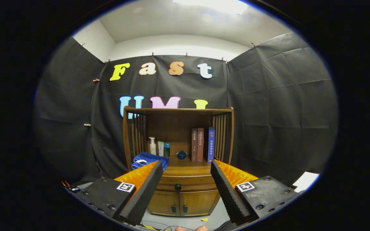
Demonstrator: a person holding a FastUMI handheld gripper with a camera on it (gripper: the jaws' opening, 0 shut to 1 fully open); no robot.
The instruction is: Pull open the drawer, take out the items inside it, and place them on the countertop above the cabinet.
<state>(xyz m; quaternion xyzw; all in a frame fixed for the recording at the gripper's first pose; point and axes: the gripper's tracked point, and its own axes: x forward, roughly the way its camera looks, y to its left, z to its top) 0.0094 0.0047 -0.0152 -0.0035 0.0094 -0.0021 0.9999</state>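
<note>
A wooden cabinet (178, 199) stands against the booth wall, well beyond my fingers. Its drawer (185, 185) is closed, with a dark round knob (178, 186) at the middle of its front. The countertop (185, 168) lies just above the drawer, under a slatted wooden shelf frame. My gripper (186, 168) is open, its two black ridged fingers (146, 189) spread wide with nothing between them; the knob shows in the gap between them, some way ahead. What is inside the drawer is hidden.
On the countertop sit a folded blue towel (149, 159), a white pump bottle (152, 146), two small bottles (163, 149), a small dark blue lidded pot (181, 155) and three upright books (202, 145). Two cupboard doors (180, 202) lie below the drawer. Fingertips (189, 228) of a hand show at the bottom.
</note>
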